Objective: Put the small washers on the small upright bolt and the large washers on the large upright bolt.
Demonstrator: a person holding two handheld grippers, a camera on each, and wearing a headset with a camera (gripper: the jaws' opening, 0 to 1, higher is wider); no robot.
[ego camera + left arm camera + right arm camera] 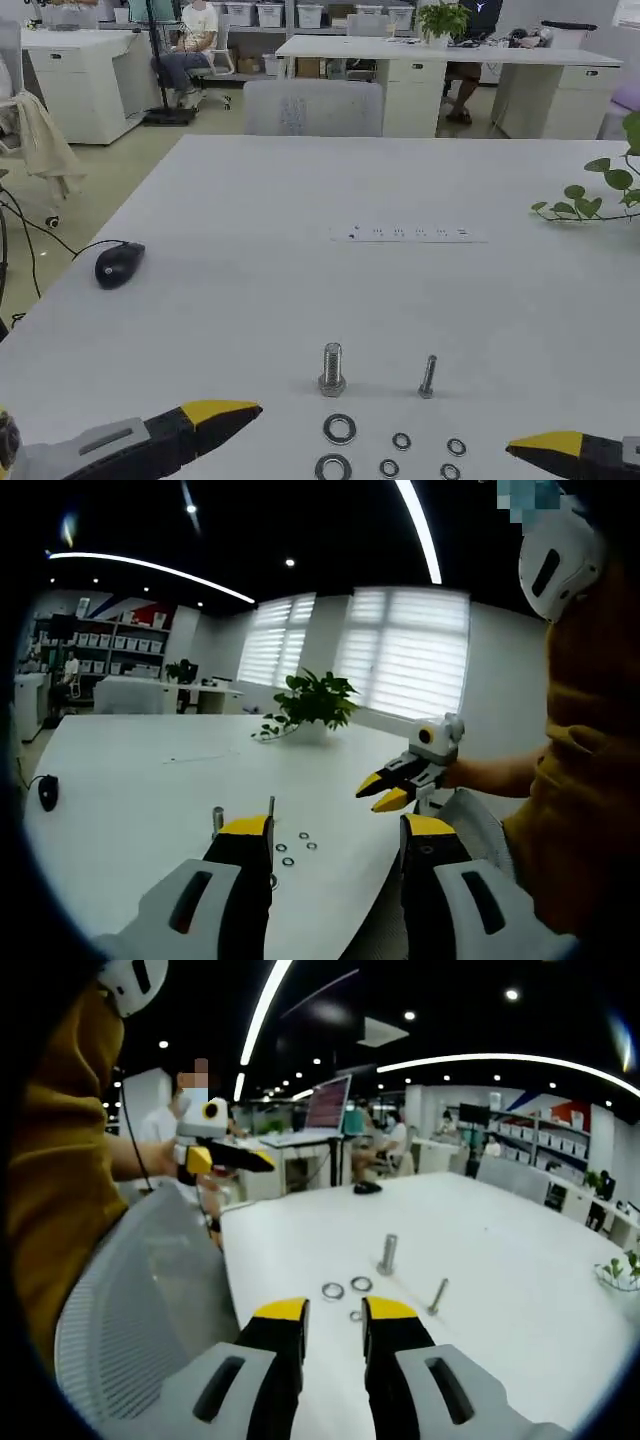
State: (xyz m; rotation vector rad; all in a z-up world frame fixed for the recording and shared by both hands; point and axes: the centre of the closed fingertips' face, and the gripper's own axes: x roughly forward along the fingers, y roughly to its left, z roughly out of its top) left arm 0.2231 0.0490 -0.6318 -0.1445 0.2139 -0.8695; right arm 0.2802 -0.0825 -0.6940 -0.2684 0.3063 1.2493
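All six silver washers lie flat on the white tabletop [250, 220] and neither bolt carries one, so the task is at its very start. The large silver hex-head bolt [332, 370] stands upright on its head with a bare shank. Just to the person's side of it lies one large silver ring washer [339, 429], and a second large washer [333, 467] lies just beyond that, nearer the person again. To the right of the large bolt, apart from it, the thin silver bolt [427, 377] stands upright or close to it, also bare. The four small silver washers [401, 441] lie in a loose group to the right of the large bolt and nearer the person, beside the two large rings and in front of the thin bolt.

The left tongs [337, 828] are spread wide with nothing between the yellow-tipped jaws. In the head view they sit to the left of the large bolt, off the washers. The right tongs [335, 1308] sit to the right of it, past the small washers. Their jaws are parted by a narrower gap and are likewise empty.

Everything is left to do: two large washers onto the large bolt and four small ones onto the thin bolt. My guess is that the flat rings will be fiddly to lift off the smooth top.

Farther out, well beyond the large bolt, lie a black computer mouse [120, 264] to the left and a white power strip [410, 234] — with a green leafy plant [600, 195] far right.
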